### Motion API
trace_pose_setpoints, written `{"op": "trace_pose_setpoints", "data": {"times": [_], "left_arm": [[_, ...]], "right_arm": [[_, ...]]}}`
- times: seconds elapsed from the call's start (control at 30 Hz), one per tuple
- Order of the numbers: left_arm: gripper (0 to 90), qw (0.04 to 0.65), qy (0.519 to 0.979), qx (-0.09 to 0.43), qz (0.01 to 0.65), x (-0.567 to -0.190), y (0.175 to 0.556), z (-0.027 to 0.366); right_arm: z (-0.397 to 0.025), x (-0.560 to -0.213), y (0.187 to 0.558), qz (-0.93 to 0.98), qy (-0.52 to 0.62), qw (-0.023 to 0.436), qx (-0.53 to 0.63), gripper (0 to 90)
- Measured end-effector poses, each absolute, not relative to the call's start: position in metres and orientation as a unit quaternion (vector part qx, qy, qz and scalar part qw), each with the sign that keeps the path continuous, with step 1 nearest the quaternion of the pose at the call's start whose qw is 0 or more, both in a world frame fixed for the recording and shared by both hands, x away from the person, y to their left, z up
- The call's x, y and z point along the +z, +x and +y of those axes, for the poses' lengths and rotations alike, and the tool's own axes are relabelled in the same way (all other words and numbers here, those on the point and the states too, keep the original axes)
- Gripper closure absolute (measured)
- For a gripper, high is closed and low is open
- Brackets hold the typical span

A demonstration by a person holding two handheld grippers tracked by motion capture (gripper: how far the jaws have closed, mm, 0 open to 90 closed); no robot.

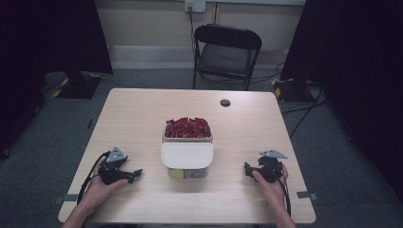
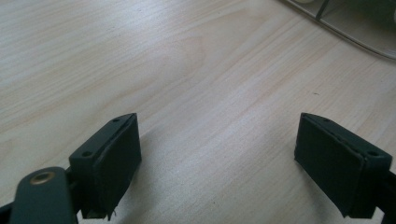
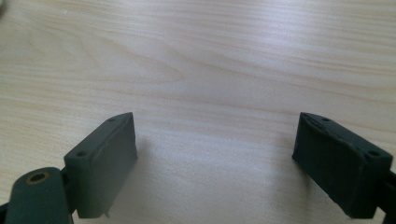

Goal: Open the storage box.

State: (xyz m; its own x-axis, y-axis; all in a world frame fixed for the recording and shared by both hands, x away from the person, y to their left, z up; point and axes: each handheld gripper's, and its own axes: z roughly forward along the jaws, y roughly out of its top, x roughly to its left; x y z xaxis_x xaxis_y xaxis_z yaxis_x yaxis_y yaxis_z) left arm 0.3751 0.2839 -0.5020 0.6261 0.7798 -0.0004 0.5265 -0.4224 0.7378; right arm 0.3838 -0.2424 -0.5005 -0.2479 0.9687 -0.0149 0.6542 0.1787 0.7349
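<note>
High view: a pale wooden table [image 1: 142, 114] with rounded corners, bare wood wide open at the left, at the right and along the near edge. In the middle, a see-through plastic box [image 1: 187, 156] with sections, the far section heaped with red wrapped pieces [image 1: 187, 128], the near part covered by a flat white lid [image 1: 187, 155]. Near the far edge, a small dark round hole [image 1: 225, 102]. Past the table, a black folding chair [image 1: 226, 54] on grey carpet. At the near left, a hand [image 1: 97, 187] wrapped round the left gripper [image 1: 135, 174], low over the wood, tips pointing in toward the box, well apart from it. At the near right, another hand [image 1: 267, 183] round the right gripper [image 1: 246, 169], also low, tips pointing in toward the box from the other side, also well apart. A black cable [image 1: 88, 178] looping back from the left one. Left gripper view: two black jaws spread wide, nothing between them, just bare wood under the left gripper [image 2: 217, 161]; a corner of the see-through box [image 2: 355, 28] far off at the top right. Right gripper view: the same wide spread, nothing held, plain wood grain under the right gripper [image 3: 215, 161] with lots of free room ahead.
</note>
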Motion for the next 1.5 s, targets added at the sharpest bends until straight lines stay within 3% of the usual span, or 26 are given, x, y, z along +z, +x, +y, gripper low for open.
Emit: {"op": "trace_pose_setpoints", "data": {"times": [1.03, 1.5], "left_arm": [[14.0, 0.364, 0.825, 0.174, 0.396, -0.502, 0.375, 0.284], [14.0, 0.364, 0.825, 0.173, 0.396, -0.502, 0.375, 0.284]], "right_arm": [[-0.226, -0.481, 0.375, 0.739, 0.534, 0.226, 0.343, 16.0], [-0.201, -0.469, 0.366, 0.772, 0.480, 0.187, 0.372, 18.6]]}}
